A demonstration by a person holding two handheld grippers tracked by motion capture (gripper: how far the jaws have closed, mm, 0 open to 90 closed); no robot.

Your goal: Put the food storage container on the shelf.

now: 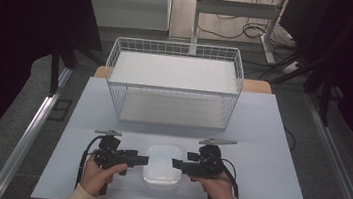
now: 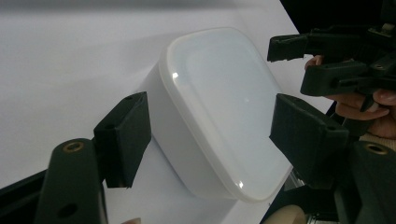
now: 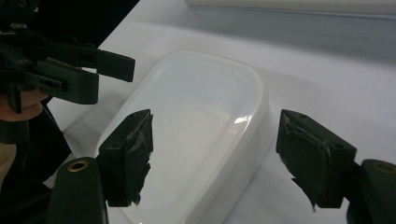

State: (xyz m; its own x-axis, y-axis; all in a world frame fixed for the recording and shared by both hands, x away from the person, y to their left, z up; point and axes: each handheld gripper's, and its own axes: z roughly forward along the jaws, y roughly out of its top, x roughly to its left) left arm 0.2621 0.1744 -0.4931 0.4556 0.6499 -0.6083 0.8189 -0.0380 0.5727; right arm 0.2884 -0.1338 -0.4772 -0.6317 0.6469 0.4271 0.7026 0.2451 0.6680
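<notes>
— Both forearms come in from the near edge, wrists level. The left gripper (image 1: 141,160) points right, the right gripper (image 1: 177,165) points left, tips facing across the white lidded container (image 1: 161,165).

— Gripping it?

— No. Both sets of jaws stand spread, pads clear of it; the lid's ends lie between them.

— Where's the container?

— Flat on the pale table (image 1: 268,155), near the front, midway between the hands. The white wire basket (image 1: 174,81) sits well behind it.

— Any writing?

— None I can read on the lid.
</notes>
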